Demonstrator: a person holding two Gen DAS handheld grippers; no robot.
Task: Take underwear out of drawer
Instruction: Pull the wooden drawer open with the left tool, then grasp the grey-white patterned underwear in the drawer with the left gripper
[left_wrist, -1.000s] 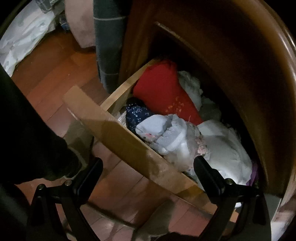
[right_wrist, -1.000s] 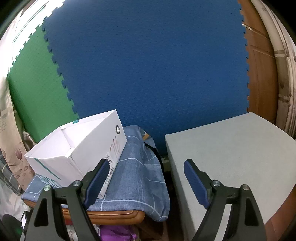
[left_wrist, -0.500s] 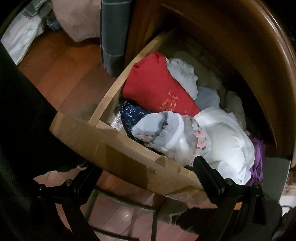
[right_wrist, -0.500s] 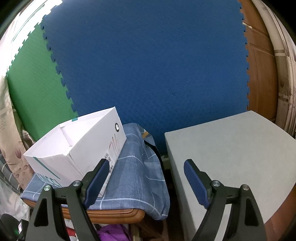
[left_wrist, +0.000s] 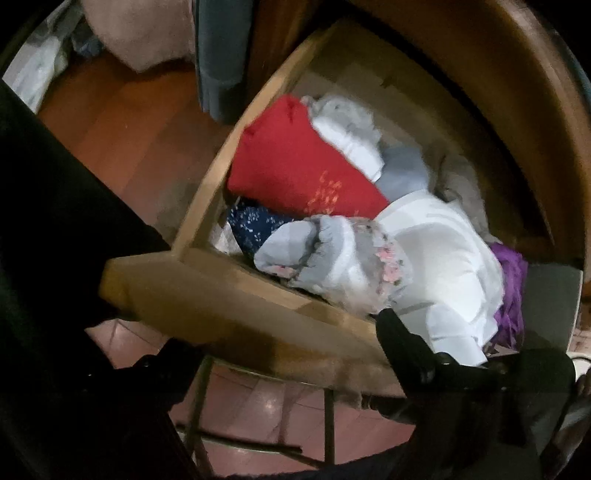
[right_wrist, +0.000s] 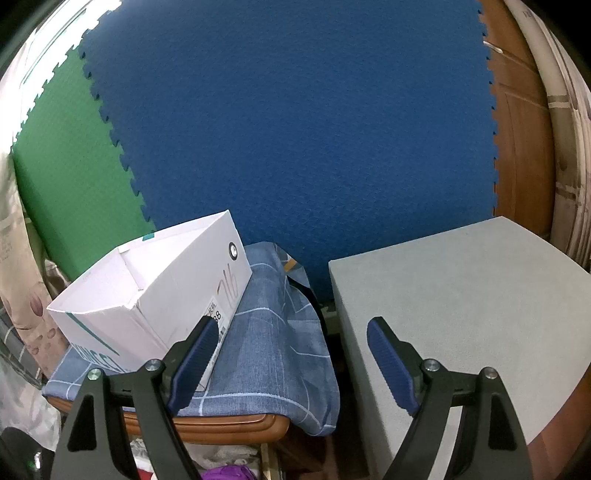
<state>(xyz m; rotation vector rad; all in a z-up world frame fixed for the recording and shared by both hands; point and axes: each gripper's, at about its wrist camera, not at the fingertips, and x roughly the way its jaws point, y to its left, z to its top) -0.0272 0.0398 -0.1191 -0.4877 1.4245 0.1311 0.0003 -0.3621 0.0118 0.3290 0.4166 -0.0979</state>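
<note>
Underwear (left_wrist: 332, 258), a pale grey-blue bundle with white trim and small pink flowers, lies at the front of the open wooden drawer (left_wrist: 207, 291), against the inner face of the front board. Behind it rests a red folded cloth (left_wrist: 295, 166) along the drawer's left side wall; a dark blue spotted piece (left_wrist: 255, 225) is wedged between the two in the front left corner. A white garment (left_wrist: 439, 258) fills the right half, with purple fabric (left_wrist: 511, 288) at the far right edge. Only the rear of the drawer shows a bare strip; everywhere else clothing crowds wall to wall.

The left gripper (left_wrist: 280, 354) hangs over the front board, pointing steeply down. Its jaws have just been closing, yet they stand spread with only the board's edge below them, nothing pinched. The left finger is lost in dark blur; the right one sits just beside the white garment. A dark sleeve (left_wrist: 55, 221) blocks the left of the view.

The right gripper (right_wrist: 288, 354) is well apart from the drawer, jaws spread and empty, facing a white box (right_wrist: 147, 295) on a blue cloth (right_wrist: 273, 332) and a grey block (right_wrist: 461, 314).
</note>
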